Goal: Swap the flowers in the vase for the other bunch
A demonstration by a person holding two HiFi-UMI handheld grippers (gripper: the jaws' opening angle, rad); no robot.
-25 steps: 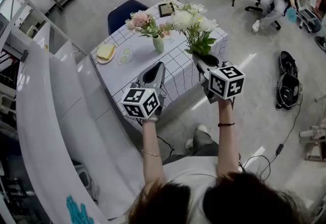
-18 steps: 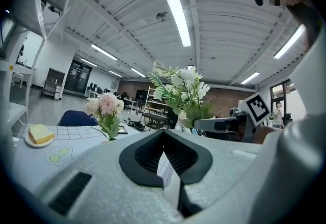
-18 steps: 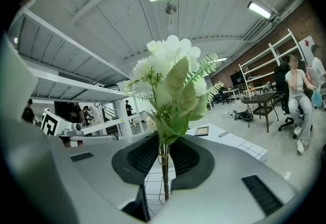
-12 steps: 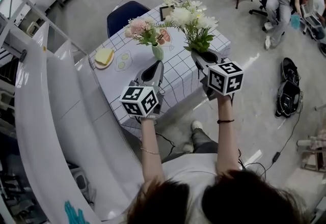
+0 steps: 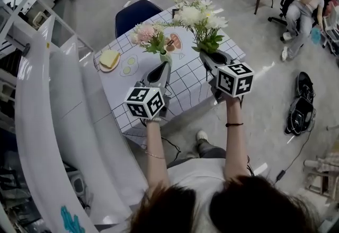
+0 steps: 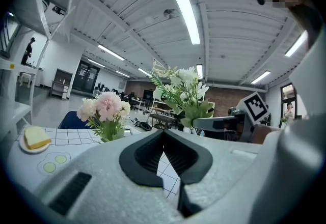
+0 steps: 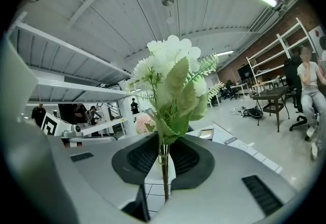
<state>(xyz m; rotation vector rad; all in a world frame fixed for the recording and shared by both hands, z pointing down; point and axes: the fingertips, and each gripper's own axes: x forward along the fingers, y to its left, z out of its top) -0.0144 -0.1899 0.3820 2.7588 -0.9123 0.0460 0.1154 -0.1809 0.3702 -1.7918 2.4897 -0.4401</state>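
The pale green vase (image 5: pixel 166 57) stands near the middle of the table (image 5: pixel 186 79), which is covered with a white cloth in a dark grid. It holds the pink and cream bunch (image 5: pixel 145 33), whose blooms lean to the left. The other bunch, white flowers with green leaves (image 5: pixel 199 19), is off the table, to the right of the vase and apart from it. Its thin stems (image 7: pixel 163 168) run upright between the jaws of the right gripper (image 5: pixel 208 57), which are clamped on them, with the blooms above the jaws. The left gripper (image 5: pixel 160 72) is on the near side of the vase, level with the other one, its jaws pressed together with nothing between them. Both grippers point across the table, away from the person.

On the left part of the table lies a small plate (image 5: pixel 109 60) with a yellow slice on it, and beside it two pale green round marks show on the cloth. A dark blue chair (image 5: pixel 135 12) stands at the far side of the table. White shelving (image 5: pixel 50 105) curves along the left. Far right, a person sits on an office chair (image 5: pixel 303 3), and a black bag (image 5: pixel 300 106) lies on the grey floor.
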